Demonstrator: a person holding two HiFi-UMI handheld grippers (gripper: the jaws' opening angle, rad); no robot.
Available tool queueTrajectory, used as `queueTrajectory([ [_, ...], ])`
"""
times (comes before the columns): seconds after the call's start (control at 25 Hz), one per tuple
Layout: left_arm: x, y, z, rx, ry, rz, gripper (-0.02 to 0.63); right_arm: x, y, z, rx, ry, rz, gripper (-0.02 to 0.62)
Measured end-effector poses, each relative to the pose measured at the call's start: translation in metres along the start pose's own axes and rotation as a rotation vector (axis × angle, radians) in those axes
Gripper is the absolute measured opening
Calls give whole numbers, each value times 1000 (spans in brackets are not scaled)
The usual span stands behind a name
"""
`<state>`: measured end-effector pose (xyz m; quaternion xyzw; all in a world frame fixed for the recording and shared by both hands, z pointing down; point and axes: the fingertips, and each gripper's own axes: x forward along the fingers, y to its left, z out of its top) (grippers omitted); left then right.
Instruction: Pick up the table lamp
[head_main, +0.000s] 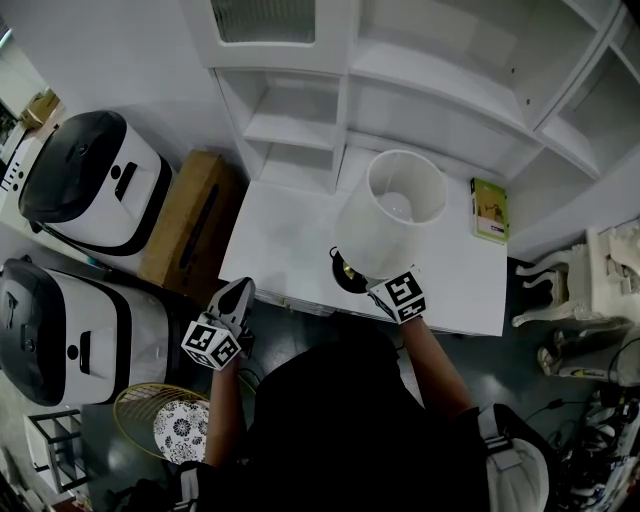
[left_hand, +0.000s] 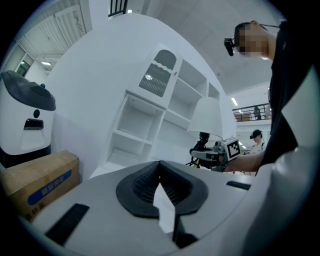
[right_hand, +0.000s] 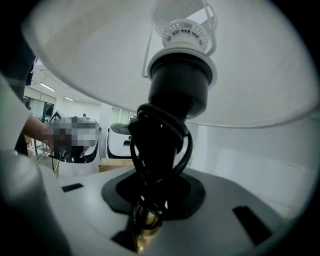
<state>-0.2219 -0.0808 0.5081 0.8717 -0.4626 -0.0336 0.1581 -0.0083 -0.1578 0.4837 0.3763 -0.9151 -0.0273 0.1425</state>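
The table lamp, with a white drum shade (head_main: 392, 215) and a dark round base (head_main: 348, 272), stands on the white table (head_main: 280, 250) near its front edge. My right gripper (head_main: 378, 290) reaches under the shade and is shut on the lamp's black stem (right_hand: 160, 150), which has a black cord wound round it. A brass part (right_hand: 145, 227) shows low between the pads. My left gripper (head_main: 238, 292) hangs off the table's front left corner, shut and holding nothing. From the left gripper view the lamp (left_hand: 209, 117) is seen far right.
White shelving (head_main: 300, 130) backs the table. A green book (head_main: 489, 210) lies at the table's right rear. A cardboard box (head_main: 185, 225) and two white-and-black machines (head_main: 85, 180) stand left. A wire basket (head_main: 180, 425) sits on the floor, and a white carved stand (head_main: 580, 290) is right.
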Motion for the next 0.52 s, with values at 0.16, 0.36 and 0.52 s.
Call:
queueTrajectory([
  [0.16,-1,1,1,1,2,1,11,4,-3,2,-6,-2,-5,89],
  [0.36,-5,9,1,-2,4,22,11,10,-4,6,-29,-6,-7,89],
  [0.52,-7,13,2,-1,6,31,11,15,-6,7,-37,-5,-5,87],
])
